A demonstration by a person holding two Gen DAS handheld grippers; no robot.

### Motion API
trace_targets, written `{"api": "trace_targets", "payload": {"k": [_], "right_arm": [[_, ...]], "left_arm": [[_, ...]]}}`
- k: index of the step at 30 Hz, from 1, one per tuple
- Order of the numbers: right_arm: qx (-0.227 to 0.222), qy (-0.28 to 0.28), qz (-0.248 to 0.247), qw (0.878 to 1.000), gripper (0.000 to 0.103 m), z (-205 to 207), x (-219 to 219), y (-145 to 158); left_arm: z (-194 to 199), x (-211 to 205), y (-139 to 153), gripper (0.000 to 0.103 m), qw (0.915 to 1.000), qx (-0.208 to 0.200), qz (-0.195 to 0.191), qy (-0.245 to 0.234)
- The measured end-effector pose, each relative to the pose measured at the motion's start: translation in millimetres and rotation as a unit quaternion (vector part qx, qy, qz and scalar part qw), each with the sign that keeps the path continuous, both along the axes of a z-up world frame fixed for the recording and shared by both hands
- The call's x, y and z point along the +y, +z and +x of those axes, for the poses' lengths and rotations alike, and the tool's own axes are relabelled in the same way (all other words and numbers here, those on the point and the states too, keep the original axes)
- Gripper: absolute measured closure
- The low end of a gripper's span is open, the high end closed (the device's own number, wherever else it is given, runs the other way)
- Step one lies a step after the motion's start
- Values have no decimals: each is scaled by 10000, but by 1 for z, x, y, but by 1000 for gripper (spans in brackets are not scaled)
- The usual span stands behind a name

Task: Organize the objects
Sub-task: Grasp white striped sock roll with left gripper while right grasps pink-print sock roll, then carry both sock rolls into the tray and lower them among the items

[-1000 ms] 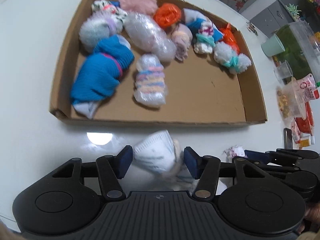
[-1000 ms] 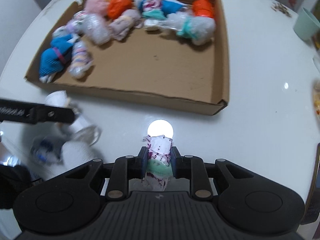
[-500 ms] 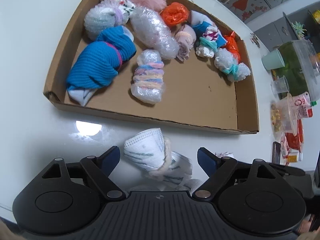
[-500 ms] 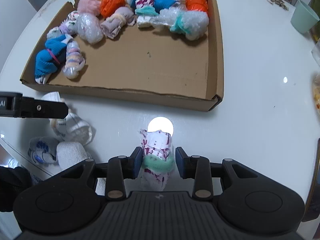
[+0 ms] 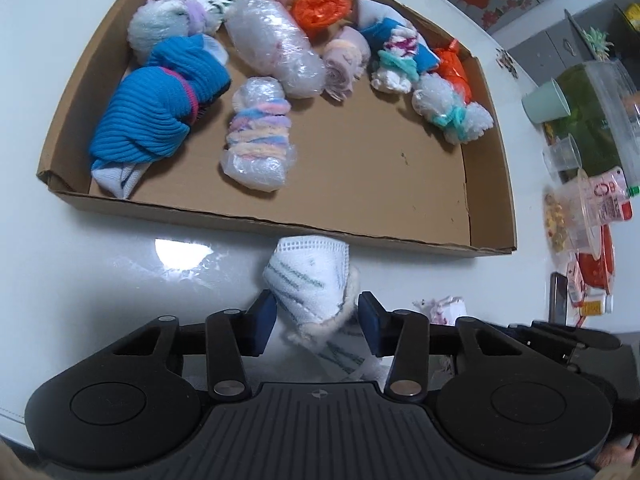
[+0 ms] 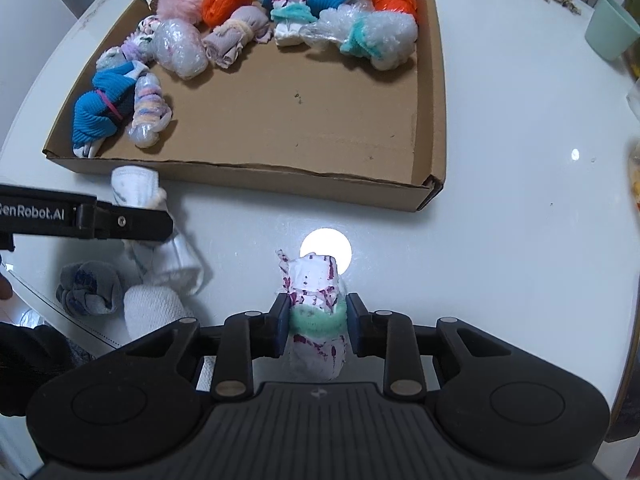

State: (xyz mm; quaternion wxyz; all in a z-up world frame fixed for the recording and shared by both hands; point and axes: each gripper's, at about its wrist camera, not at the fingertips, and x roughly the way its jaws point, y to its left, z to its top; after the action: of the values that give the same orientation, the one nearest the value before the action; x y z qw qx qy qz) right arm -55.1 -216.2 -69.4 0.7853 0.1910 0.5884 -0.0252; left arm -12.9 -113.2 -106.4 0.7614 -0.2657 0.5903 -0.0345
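**sockdrawer_99:** Two bundles on the go at once. Biggest thing is the round white table, glossy enough to throw back a ceiling light. On it sits the shallow cardboard tray, with about a dozen rolled bundles along its far and left sides: blue knit socks, bubble-wrap rolls, orange plastic wads, a pink fluffy one. Lots of bare cardboard at the near right.

**grip_nerd:** And the grippers?

**sockdrawer_99:** The left gripper has its jaws closing around a white sock roll with grey stripes, just outside the tray's near wall. The left pad touches; the right one seems a hair off. The right gripper is also squeezing in, pads pressed against the mint band of a white-and-purple sock bundle, near the table's front edge. Two more rolls, one grey and one white, wait at the left.

**grip_nerd:** How will they handle?

**sockdrawer_99:** I'd guess featherlight, squashy, nothing breakable. Cloth shouldn't slip on the pads, though a loose tail could unroll. Grabbing across the banded middle looks safest, since that's where the roll is tied.

**grip_nerd:** Room?

**sockdrawer_99:** Cluttered right side: a mint cup, clear plastic containers, snack packets, grey cabinets behind.
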Motion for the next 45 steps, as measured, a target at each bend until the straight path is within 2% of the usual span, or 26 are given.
{"api": "trace_targets", "payload": {"k": [3,14,17,20,26,30,36,38,42,45], "right_arm": [[-50,-50,16,10000,77,-1,-2,2],[-275,-166,-9,9995,77,-5,-7,9],[-349,-213,25,9992,77,14,-8,7],[-475,-276,87,9985,77,4,-17,23],[-828,-542,425,9942,77,-1,-33,34],[-950,-666,437,9923,77,4,-37,33],[-1413,-871,500,9849,77,3,-48,49],[-1589,-990,494,9811,77,5,-55,54],[-1833,-1124,457,9756,77,18,-70,61],[-1923,-1110,460,9740,77,34,-74,58]], "left_arm": [[-1,3,3,59,9999,-72,-50,63],[-7,13,20,60,9984,-338,-286,340],[-10,19,28,61,9977,-438,-326,400],[-11,23,38,61,9968,-556,-365,437],[-6,12,72,61,9933,-1145,-148,69],[0,4,80,61,9907,-1350,-14,-163],[11,-7,92,62,9816,-1751,370,-661],[20,-12,97,62,9758,-1911,607,-870],[40,-16,96,62,9678,-2049,861,-1183],[54,-21,87,62,9650,-2018,974,-1362]]}}
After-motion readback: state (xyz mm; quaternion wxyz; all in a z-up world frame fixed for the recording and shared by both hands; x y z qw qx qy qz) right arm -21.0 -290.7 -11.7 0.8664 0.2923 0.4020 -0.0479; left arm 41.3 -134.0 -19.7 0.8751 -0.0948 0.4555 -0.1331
